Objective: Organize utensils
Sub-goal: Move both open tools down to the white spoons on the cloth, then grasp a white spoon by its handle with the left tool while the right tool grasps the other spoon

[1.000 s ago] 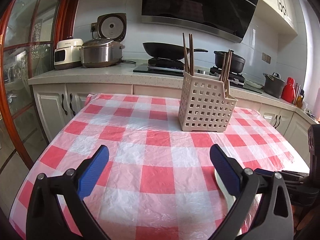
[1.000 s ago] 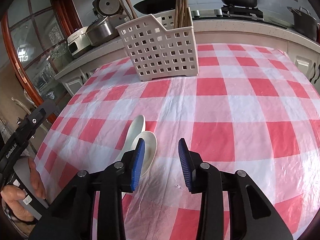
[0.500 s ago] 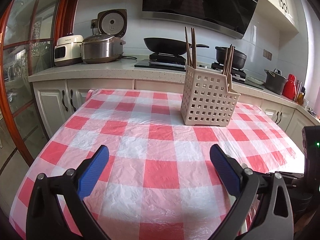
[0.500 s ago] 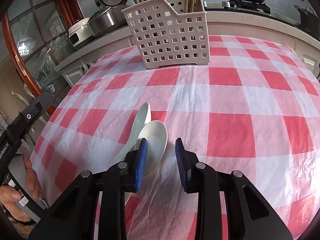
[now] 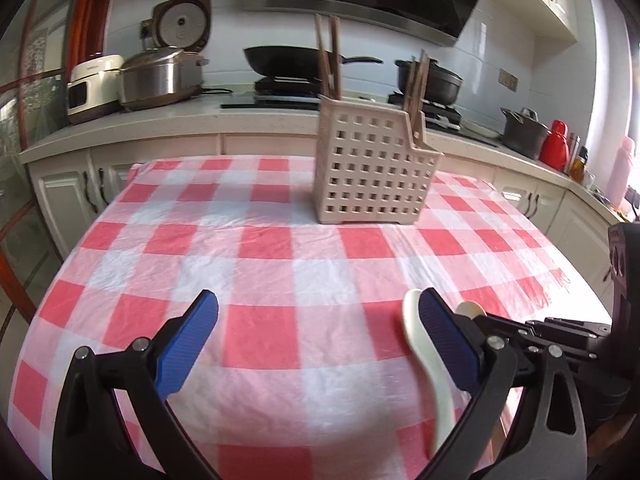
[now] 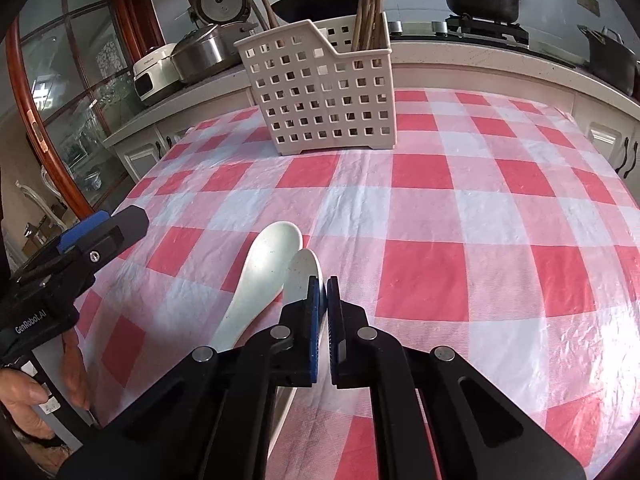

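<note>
Two white ceramic spoons lie side by side on the red-and-white checked tablecloth [image 6: 432, 176]. My right gripper [image 6: 323, 292] is shut on the handle of the right-hand spoon [image 6: 303, 272], whose bowl sticks out past the fingertips. The other spoon [image 6: 264, 264] lies just to its left. My left gripper [image 5: 316, 316] is open and empty above the cloth; a spoon [image 5: 416, 332] shows behind its right finger. The perforated beige utensil basket [image 6: 320, 92] stands at the far side, also in the left wrist view [image 5: 368, 172], with wooden chopsticks [image 6: 370, 4] in it.
A kitchen counter [image 5: 160, 128] runs behind the table with rice cookers [image 5: 160, 76], a wok [image 5: 292, 60] and pots. A red thermos [image 5: 554, 146] stands at the far right. A glass door [image 6: 60, 100] is to the left.
My right gripper has moved forward and down and closed on the right-hand spoon's handle. My left gripper stayed open and the view shifted slightly.
</note>
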Action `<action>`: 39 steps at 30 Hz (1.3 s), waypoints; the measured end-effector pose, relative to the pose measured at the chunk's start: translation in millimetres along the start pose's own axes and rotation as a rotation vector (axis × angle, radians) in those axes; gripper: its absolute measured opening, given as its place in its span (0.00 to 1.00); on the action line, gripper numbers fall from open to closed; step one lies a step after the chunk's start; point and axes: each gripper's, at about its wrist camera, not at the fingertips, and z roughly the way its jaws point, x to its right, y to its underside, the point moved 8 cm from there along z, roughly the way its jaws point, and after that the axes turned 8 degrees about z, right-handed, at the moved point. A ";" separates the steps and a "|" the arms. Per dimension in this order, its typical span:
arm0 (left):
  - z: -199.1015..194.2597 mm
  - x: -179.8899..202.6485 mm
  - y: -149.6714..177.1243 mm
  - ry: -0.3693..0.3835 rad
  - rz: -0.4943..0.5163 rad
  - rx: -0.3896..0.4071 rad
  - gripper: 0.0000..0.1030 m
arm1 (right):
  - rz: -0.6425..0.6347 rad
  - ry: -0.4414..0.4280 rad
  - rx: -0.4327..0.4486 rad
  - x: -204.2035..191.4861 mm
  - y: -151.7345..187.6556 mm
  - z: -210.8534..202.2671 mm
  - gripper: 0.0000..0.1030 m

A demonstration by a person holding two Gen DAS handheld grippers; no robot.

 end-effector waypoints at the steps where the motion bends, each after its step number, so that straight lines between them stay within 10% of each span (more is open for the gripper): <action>1: 5.9 6.8 -0.8 0.021 0.009 -0.018 0.92 | 0.004 0.004 0.008 3.0 -1.5 -2.3 0.05; 13: 64.8 48.2 11.0 0.169 0.069 -0.215 0.33 | 0.075 -0.018 0.031 32.6 -5.0 -12.9 0.05; 20: 77.9 69.8 16.0 0.212 0.131 -0.271 0.29 | 0.105 -0.031 0.033 39.4 -6.1 -13.2 0.05; 22: 81.6 74.6 19.6 0.222 0.136 -0.284 0.14 | 0.105 -0.032 0.034 39.8 -6.3 -13.7 0.05; 39: 15.0 58.3 -28.8 0.136 0.155 0.011 0.05 | 0.039 -0.025 0.113 24.3 -23.2 -37.1 0.05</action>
